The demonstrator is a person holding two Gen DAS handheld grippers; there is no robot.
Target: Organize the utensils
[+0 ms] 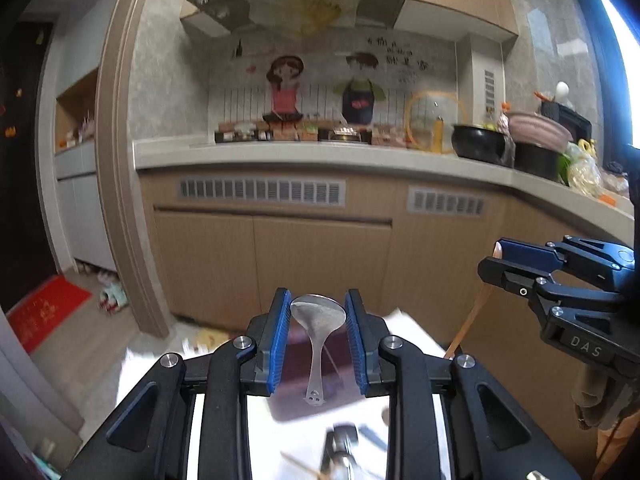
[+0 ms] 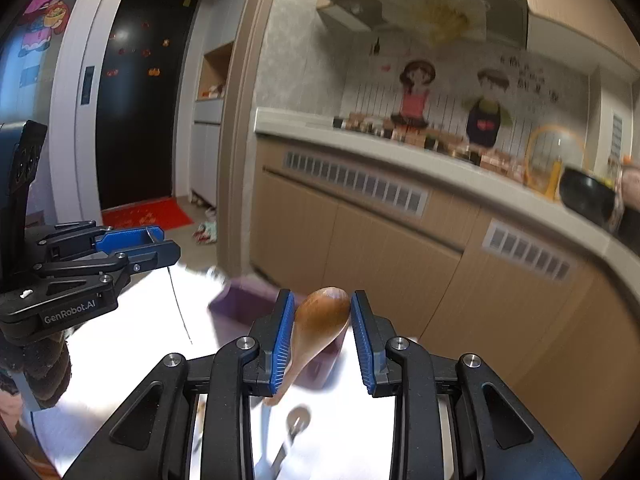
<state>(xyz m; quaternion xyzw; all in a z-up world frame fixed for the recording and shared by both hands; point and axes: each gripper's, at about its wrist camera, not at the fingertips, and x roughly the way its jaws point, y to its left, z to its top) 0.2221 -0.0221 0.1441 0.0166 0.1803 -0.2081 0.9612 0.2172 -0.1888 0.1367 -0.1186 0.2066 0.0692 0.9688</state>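
Carrying both at once: left gripper fingers pinching a metal spoon, right gripper fingers pinching a wooden spoon, next likely lowering each into the purple bin at frame centre.

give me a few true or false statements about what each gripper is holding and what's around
1. The left gripper holds a metal spoon by its bowl. True.
2. The right gripper holds a fork. False: it holds a wooden spoon.
3. The metal spoon's handle hangs downward. True.
4. The jaws of both grippers are empty. False: each has a spoon between them.
5. A purple box lies on the white surface below. True.
6. The dark door stands wide open. False: it is closed.
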